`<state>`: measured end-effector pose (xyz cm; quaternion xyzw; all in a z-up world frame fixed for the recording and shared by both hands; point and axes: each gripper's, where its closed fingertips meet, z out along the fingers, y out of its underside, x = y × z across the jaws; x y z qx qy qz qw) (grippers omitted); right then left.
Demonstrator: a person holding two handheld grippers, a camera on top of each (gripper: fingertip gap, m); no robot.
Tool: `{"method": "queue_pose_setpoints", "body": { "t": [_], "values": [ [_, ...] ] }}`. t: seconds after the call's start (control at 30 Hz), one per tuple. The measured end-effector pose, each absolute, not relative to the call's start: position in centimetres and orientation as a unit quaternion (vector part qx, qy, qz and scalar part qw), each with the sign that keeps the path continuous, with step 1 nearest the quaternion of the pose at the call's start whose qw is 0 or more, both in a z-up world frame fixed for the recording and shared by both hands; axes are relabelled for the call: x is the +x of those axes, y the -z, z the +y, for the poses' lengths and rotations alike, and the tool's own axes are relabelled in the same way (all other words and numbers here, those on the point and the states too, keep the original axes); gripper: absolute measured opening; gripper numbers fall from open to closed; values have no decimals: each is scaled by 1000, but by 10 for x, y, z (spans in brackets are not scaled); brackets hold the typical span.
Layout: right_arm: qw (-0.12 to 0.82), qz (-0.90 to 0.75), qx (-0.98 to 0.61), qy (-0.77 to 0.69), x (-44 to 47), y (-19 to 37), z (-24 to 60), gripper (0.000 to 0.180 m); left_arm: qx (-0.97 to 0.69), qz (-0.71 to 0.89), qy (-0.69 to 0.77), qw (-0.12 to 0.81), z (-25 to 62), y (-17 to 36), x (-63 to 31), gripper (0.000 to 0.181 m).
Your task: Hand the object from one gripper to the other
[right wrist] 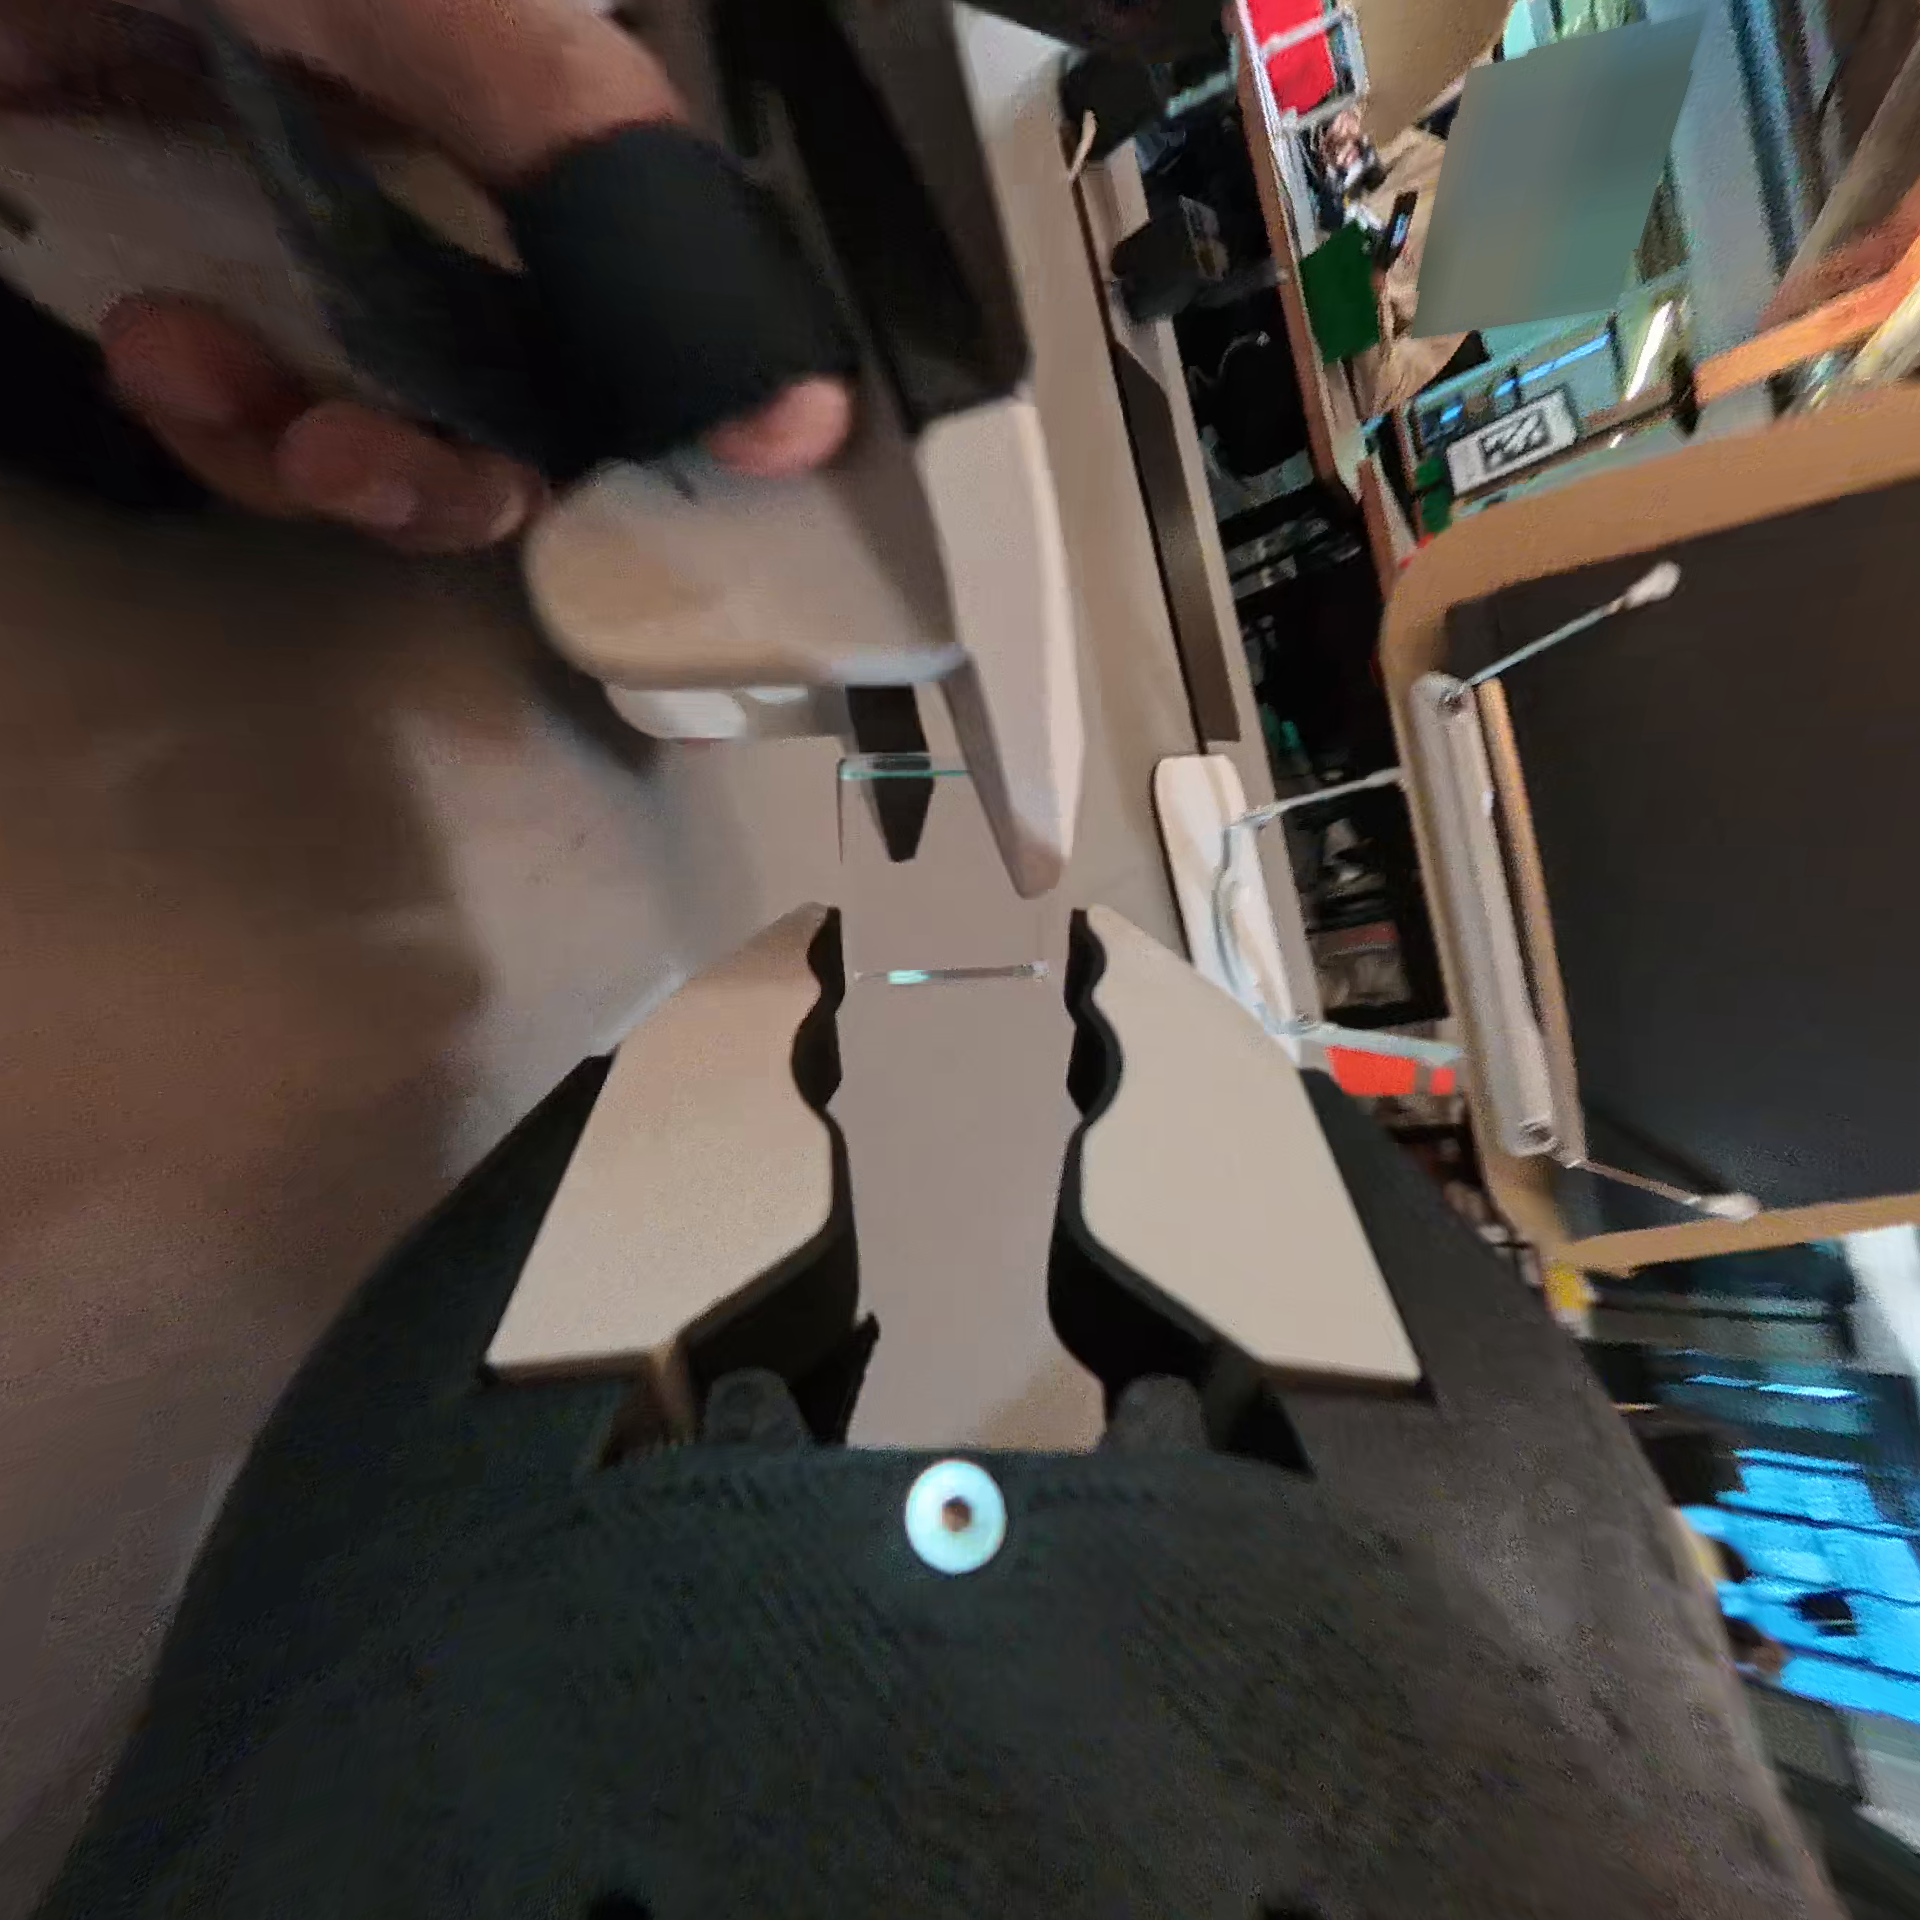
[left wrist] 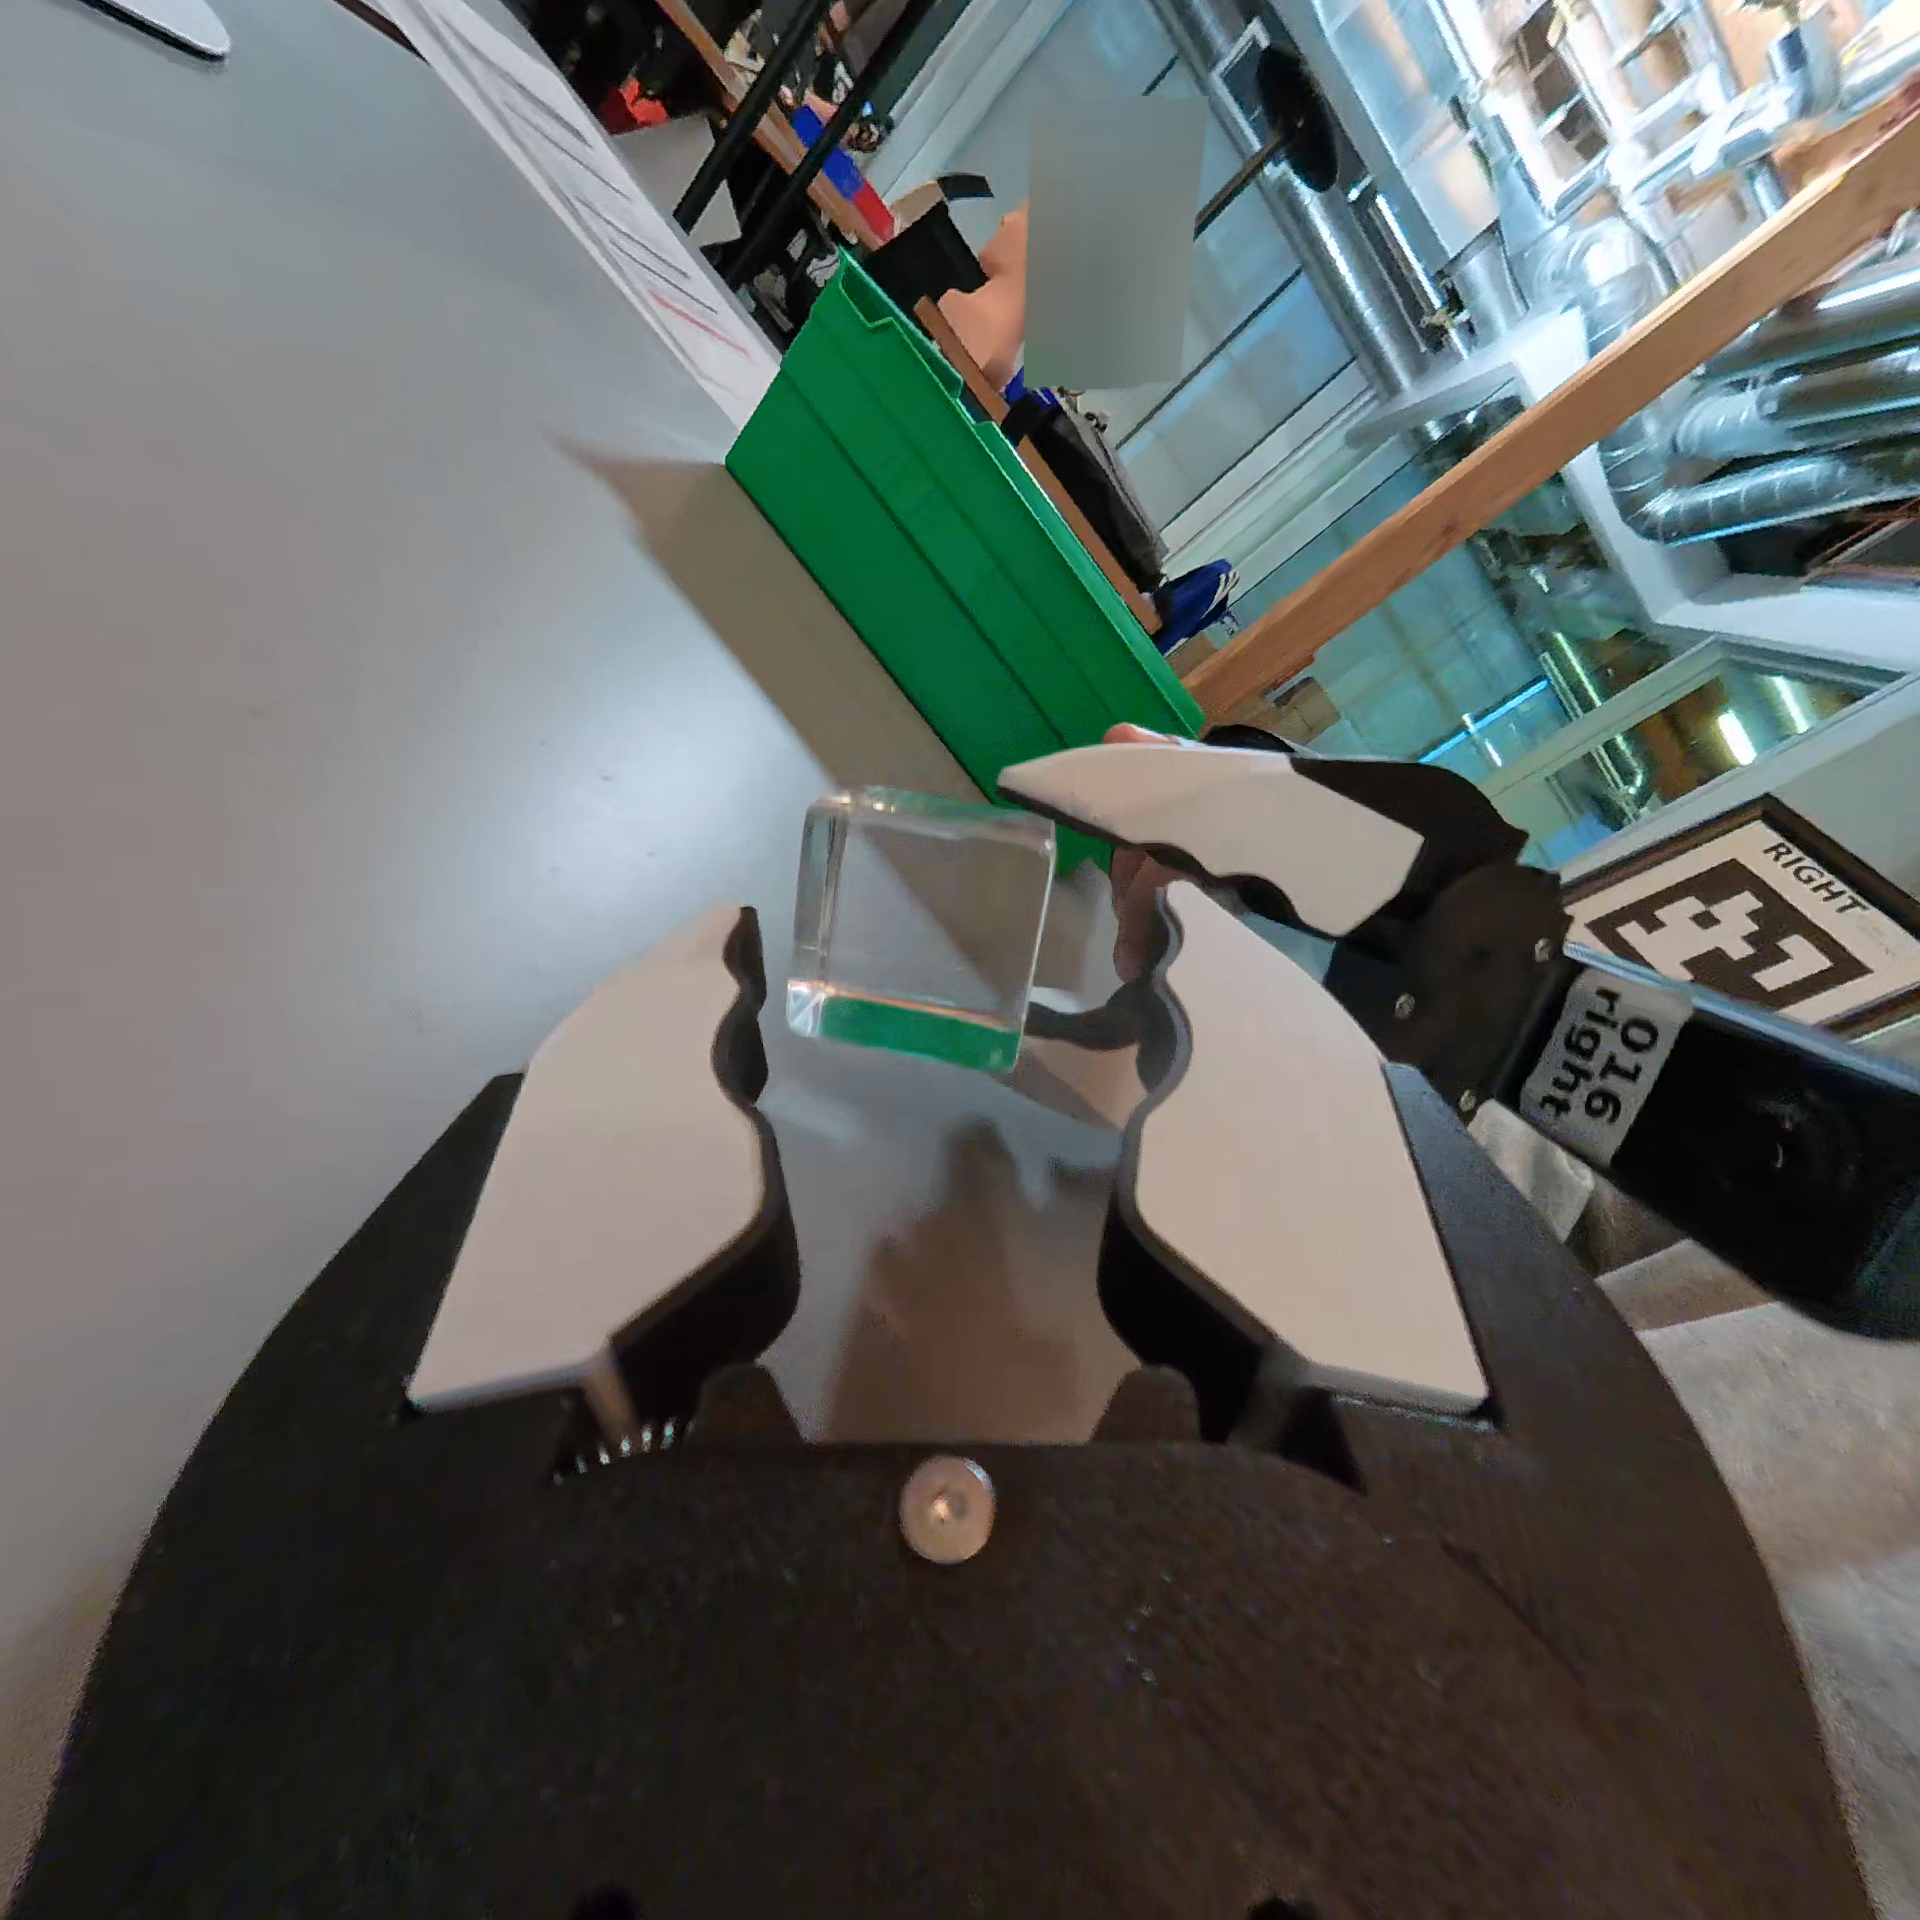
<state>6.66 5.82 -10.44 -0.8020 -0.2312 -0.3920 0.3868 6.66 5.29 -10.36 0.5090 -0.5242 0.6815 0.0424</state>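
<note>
A clear cube (left wrist: 920, 925) hangs in the air above the grey table (left wrist: 312, 623). My left gripper (left wrist: 956, 935) is open, with a finger on either side of the cube and a gap on each side. My right gripper comes in from the right in the left wrist view; its upper finger (left wrist: 1195, 831) lies on the cube's top corner and the lower finger is under the cube. In the right wrist view my right gripper (right wrist: 951, 925) grips the near end of the cube (right wrist: 945, 873) at its fingertips. The left gripper (right wrist: 961, 842) reaches down around the far end.
A green bin (left wrist: 966, 540) stands on the table just beyond the cube. A sheet of paper (left wrist: 582, 187) lies farther back. A person sits behind the bin. A hand (right wrist: 364, 468) holds the left gripper. A wooden shelf (right wrist: 1558, 499) is on the right. The tips of both grippers are at nearly the same place.
</note>
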Motion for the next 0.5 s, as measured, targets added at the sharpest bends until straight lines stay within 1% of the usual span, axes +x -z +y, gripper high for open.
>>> {"method": "queue_pose_setpoints", "body": {
  "t": [0.1, 0.23, 0.33, 0.4, 0.43, 0.5],
  "values": [
    [383, -250, -794, 400, 60, 105, 60, 42, 514, -532, -671, 45, 54, 107, 66, 50],
    [403, -249, -790, 388, 60, 104, 61, 42, 506, -553, -661, 33, 54, 108, 65, 48],
    [415, -258, -770, 410, 62, 101, 62, 62, 506, -553, -662, 26, 55, 107, 65, 48],
    [440, -255, -743, 435, 63, 91, 65, 75, 506, -537, -674, 29, 58, 103, 67, 48],
    [455, -252, -733, 438, 63, 85, 67, 92, 509, -526, -681, 33, 59, 102, 67, 48],
    [494, -229, -721, 428, 61, 74, 68, 110, 514, -492, -700, 56, 63, 99, 68, 48]
  ]
}}
